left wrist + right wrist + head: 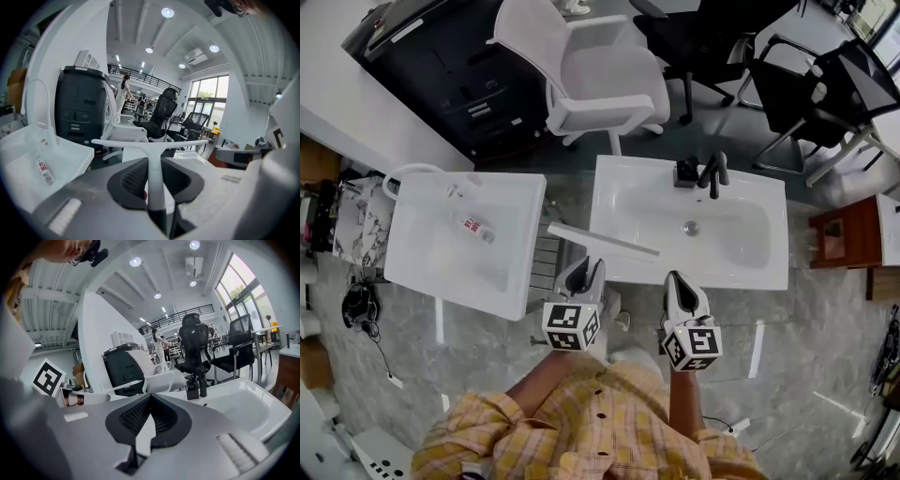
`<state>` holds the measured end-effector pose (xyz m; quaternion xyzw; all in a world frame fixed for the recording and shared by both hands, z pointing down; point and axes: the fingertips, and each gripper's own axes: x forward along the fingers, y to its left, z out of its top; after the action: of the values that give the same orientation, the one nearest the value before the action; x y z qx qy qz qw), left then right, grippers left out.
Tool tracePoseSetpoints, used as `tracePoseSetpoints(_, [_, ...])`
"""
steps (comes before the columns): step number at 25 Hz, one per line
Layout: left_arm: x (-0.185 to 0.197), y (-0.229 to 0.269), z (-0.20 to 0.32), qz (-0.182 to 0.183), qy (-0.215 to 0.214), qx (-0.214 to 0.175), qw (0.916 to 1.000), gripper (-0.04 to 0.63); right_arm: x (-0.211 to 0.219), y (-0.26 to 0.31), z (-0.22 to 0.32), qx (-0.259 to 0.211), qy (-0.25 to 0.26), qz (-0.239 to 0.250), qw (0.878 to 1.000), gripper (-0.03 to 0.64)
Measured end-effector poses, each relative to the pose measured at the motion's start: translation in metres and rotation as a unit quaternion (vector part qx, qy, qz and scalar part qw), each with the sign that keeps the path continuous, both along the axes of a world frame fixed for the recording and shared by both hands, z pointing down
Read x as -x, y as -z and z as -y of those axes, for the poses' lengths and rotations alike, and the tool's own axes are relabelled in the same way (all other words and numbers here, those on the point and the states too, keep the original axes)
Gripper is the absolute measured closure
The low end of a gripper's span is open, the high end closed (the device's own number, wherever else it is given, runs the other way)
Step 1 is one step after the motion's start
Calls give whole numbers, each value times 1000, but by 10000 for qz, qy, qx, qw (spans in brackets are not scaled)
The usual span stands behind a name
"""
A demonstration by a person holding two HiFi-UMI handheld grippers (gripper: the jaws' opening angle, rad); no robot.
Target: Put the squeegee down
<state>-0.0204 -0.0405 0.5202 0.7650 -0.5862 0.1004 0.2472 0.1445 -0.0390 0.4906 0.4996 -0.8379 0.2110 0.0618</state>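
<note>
The squeegee (602, 240) is white and T-shaped. Its long blade hangs over the left rim of the right sink (741, 267), and its handle runs back into my left gripper (586, 267). In the left gripper view the handle (154, 187) sits clamped between the dark pads (133, 180), with the blade (150, 143) lying crosswise ahead of my left gripper (154, 161). My right gripper (678, 279) hovers at the near rim of the same sink. In the right gripper view its jaws (150, 397) meet at the tips with nothing held.
A black faucet (712, 172) stands at the right sink's far rim. A second white basin (422, 272) at the left holds a small bottle (473, 225). Beyond are a white chair (600, 84), black chairs (712, 37), a black cabinet (459, 75) and a red-brown stand (839, 239).
</note>
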Motion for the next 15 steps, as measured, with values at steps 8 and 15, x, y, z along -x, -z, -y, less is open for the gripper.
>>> tracePoseSetpoints(8, [16, -16, 44, -59, 3, 178, 9998, 508, 21, -6, 38, 38, 61, -81, 9999, 617])
tracePoseSetpoints(15, [19, -32, 92, -77, -145, 354, 9992, 508, 30, -15, 78, 109, -59, -92, 9999, 617])
